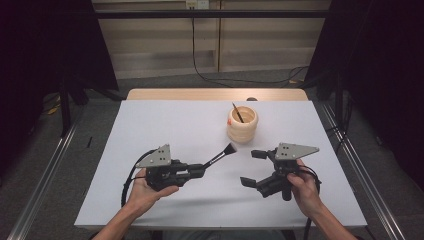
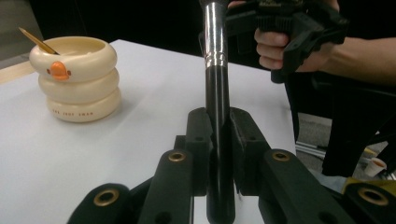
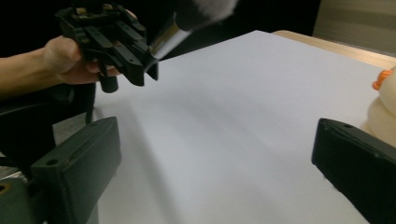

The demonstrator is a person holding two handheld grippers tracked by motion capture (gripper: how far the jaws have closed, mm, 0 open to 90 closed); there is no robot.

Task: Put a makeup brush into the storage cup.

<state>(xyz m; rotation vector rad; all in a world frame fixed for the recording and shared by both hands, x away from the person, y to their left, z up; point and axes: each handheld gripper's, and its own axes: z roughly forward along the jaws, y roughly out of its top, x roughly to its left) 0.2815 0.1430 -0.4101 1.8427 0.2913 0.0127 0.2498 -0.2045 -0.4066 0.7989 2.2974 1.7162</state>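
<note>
A brush with a black handle, silver ferrule and pale bristles is held off the white table. My left gripper is shut on its handle, bristles pointing toward a cream ringed holder with an orange duck bill. In the left gripper view the handle runs up between the closed jaws, with the holder at the far left. My right gripper stands open to the right, nothing between its jaws. In the right gripper view the wide-apart jaws frame bare table, with the left gripper and brush beyond.
A thin dark stick leans inside the holder. The white sheet ends on a wooden strip at the far edge. Metal rails and grey floor flank the table, and cables trail on the floor behind.
</note>
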